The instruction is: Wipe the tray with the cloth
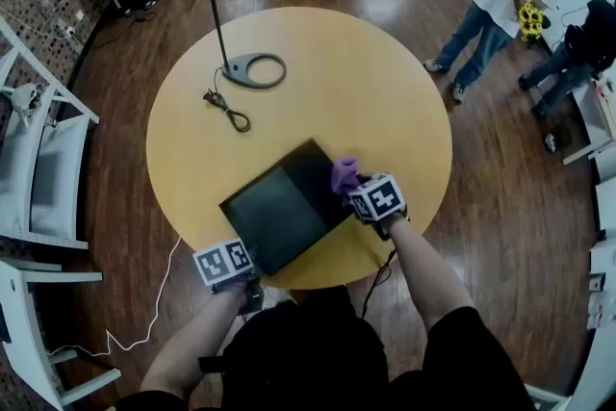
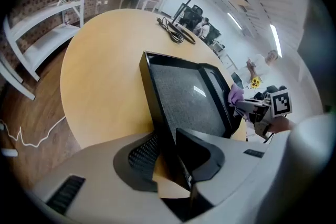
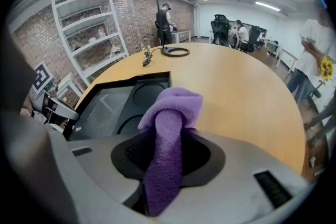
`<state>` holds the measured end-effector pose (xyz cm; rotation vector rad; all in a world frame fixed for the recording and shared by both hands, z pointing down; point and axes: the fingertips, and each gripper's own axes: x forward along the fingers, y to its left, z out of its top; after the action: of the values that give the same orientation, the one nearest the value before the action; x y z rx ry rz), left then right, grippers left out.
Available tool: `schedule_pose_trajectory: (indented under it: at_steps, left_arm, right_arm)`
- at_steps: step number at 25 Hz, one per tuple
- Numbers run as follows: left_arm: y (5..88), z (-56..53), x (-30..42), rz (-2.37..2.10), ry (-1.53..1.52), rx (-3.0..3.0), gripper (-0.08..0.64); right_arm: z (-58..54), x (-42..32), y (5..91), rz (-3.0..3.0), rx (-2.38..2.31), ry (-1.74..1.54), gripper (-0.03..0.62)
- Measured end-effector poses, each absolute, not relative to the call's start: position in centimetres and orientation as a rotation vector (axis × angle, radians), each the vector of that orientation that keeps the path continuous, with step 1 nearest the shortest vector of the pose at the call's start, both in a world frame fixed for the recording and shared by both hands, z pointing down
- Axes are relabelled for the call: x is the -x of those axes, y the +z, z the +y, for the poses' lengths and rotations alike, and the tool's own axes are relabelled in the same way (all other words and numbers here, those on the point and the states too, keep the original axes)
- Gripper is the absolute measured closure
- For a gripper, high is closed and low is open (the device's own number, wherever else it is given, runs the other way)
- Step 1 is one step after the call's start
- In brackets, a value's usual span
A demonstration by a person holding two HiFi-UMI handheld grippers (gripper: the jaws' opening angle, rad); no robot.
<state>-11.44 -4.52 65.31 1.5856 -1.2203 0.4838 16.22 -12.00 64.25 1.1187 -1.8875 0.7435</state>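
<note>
round wooden counter [image 1: 385,91] carried a black tray [image 1: 279,207]; left gripper [image 2: 164,147] sat released around its 7 o'clock rim, right gripper [image 3: 167,149] at 3 o'clock clenched a purple cloth [image 3: 173,105].

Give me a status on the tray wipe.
Done: the right gripper is shut on the purple cloth, held at the black tray's right corner. In hand: the left gripper straddles the tray's near rim, pads not clamping. Left: the wipe itself; the cloth isn't on the tray floor.
</note>
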Motion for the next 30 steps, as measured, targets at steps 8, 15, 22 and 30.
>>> schedule_pose_trajectory:
  at_steps: [8,15,22,30]
  left_arm:
    - [65.7,-1.4,7.4,-1.187,0.367,-1.423,0.442]
    - [65.5,-1.1,6.9,-1.108,0.336,-1.416,0.41]
    - [60.0,-6.7,15.1,-1.335,0.62,-1.766,0.368]
    - [62.0,-16.8,6.8,-0.96,1.219,-2.333,0.348]
  right_arm:
    - [-18.0,-15.3,64.3,-1.909,-0.979,0.537,0.462]
    - [-20.2,-14.0,64.2,-1.95,-0.878,0.453,0.46]
    - [-20.0,-14.2,64.4,-1.943,-0.88,0.436,0.459]
    - [-19.5,-14.4,64.7,-1.921,-0.871,0.448,0.459]
